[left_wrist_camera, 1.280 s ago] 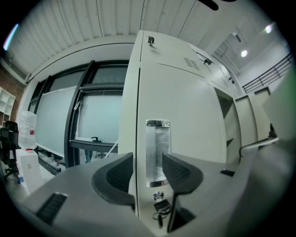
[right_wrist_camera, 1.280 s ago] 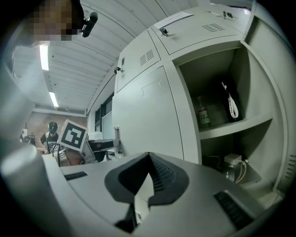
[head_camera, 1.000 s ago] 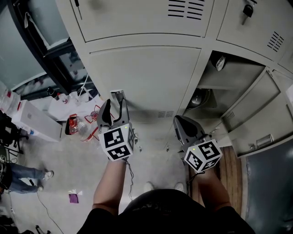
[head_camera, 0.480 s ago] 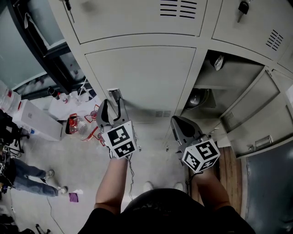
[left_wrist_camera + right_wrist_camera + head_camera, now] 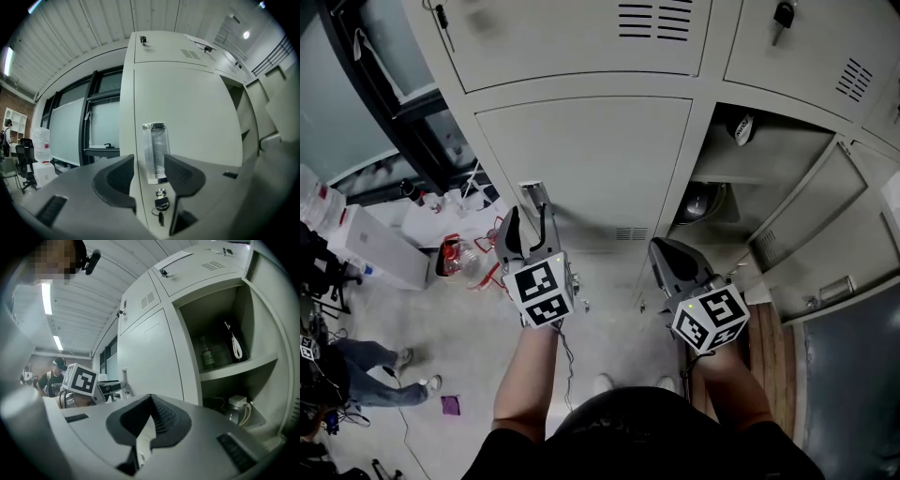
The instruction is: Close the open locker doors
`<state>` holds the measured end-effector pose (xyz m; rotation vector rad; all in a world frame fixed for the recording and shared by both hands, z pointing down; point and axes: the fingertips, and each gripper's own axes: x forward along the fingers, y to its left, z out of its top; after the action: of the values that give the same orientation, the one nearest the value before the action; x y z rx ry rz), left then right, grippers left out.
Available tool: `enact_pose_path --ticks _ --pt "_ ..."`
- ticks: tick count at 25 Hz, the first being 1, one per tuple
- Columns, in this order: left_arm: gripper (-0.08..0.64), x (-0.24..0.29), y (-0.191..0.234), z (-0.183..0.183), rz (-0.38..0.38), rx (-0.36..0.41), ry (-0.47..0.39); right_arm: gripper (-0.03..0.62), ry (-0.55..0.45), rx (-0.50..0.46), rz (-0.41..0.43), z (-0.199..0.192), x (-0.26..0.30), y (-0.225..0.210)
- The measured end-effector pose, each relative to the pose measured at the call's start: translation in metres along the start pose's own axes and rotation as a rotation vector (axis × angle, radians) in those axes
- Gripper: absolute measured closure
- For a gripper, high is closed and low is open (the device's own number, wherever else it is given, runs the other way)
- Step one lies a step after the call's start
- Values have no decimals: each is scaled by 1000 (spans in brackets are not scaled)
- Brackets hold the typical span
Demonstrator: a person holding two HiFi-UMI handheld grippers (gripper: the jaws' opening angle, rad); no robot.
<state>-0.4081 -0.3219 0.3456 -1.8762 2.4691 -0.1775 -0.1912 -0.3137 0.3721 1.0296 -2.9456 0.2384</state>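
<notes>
Rightward, beige locker door [image 5: 839, 253] wide open.

Staff lockers in an industrial-style workspace: a bank of grey steel lockers [image 5: 581, 159] with vent slots and keys [image 5: 161, 205] hanging in the locks stands on a bare concrete floor [image 5: 459, 347]. Overhead runs a ribbed metal ceiling [image 5: 70, 42] with strip lights [image 5: 47, 298]. Beside the lockers is a dark-framed glass partition [image 5: 70, 136], with a brick wall [image 5: 8, 99] and an office chair [image 5: 26, 159] farther off. A white box [image 5: 380, 246] and clutter sit on the floor.
</notes>
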Motion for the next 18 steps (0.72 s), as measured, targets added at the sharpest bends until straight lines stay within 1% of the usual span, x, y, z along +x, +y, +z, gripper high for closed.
enact_pose_path --ticks 5,8,11,12,14,16,18 --pt "375 -13 -8 3 -51 0 -17 592 -1 -13 4 2 -4 6" --pt "432 -23 -14 4 -81 7 -20 592 -4 -17 4 4 -9 9" --pt "522 -34 -21 5 -118 4 -21 592 -8 -20 1 5 -16 14" --pt "545 -38 -25 5 -139 0 -21 592 -10 -21 -1 6 -19 15" --pt "554 -47 -38 7 -204 -16 -24 592 -16 -23 -8 7 -26 17" --pt "555 -57 -56 9 -293 -35 -31 592 -22 -27 -20 8 -34 18" --pt "555 -68 -77 7 -379 -32 -19 592 -27 -30 -36 9 -42 18"
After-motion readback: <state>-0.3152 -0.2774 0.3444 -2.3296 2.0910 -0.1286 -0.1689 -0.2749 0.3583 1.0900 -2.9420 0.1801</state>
